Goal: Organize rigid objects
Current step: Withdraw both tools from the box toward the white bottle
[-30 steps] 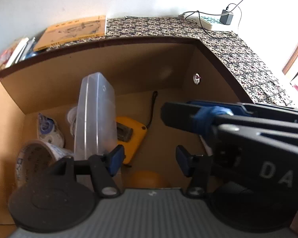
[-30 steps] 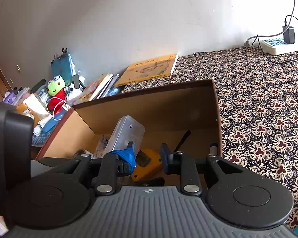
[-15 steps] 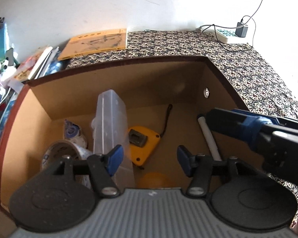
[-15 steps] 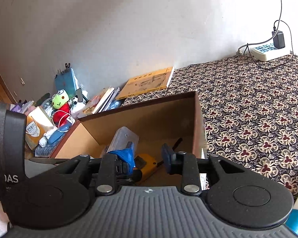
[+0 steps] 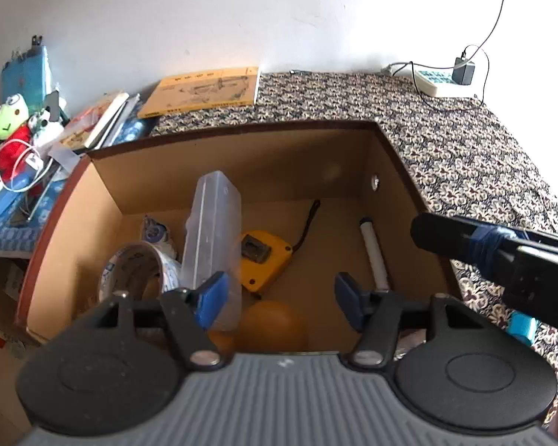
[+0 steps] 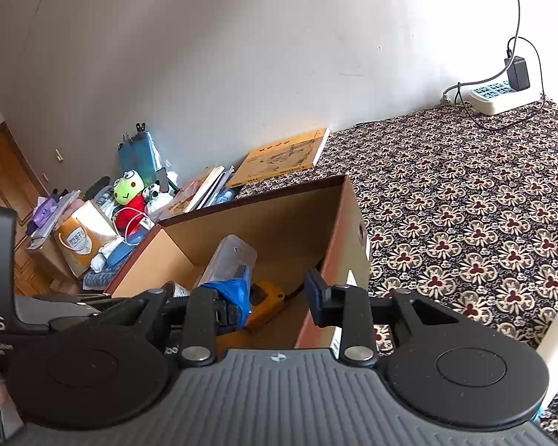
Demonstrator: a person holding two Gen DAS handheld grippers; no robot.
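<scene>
An open cardboard box (image 5: 279,171) (image 6: 271,219) sits below both grippers. Inside it lie a clear plastic case (image 5: 212,230) (image 6: 230,256), a yellow tape measure (image 5: 266,256) (image 6: 268,297), a roll of printed tape (image 5: 134,267), a white tube (image 5: 374,252) and an orange ball (image 5: 273,325). My left gripper (image 5: 279,293) hangs over the box's near side; its jaws are opening with nothing between them. My right gripper (image 6: 279,293) is above the box's near right corner, jaws opening and empty. Its black body (image 5: 483,245) shows in the left wrist view beyond the box's right wall.
The box stands on a flower-patterned cloth (image 5: 446,148) (image 6: 465,204). A yellow book (image 5: 204,91) (image 6: 282,154) lies behind the box by the wall. A power strip (image 5: 439,81) (image 6: 502,94) with cables sits at the far right. Books and a frog plush (image 5: 11,122) (image 6: 128,189) crowd the left.
Both grippers have drawn back and up from the box, so its whole rim shows. The right gripper's body moved from over the box to outside its right wall. Both pairs of jaws widened.
</scene>
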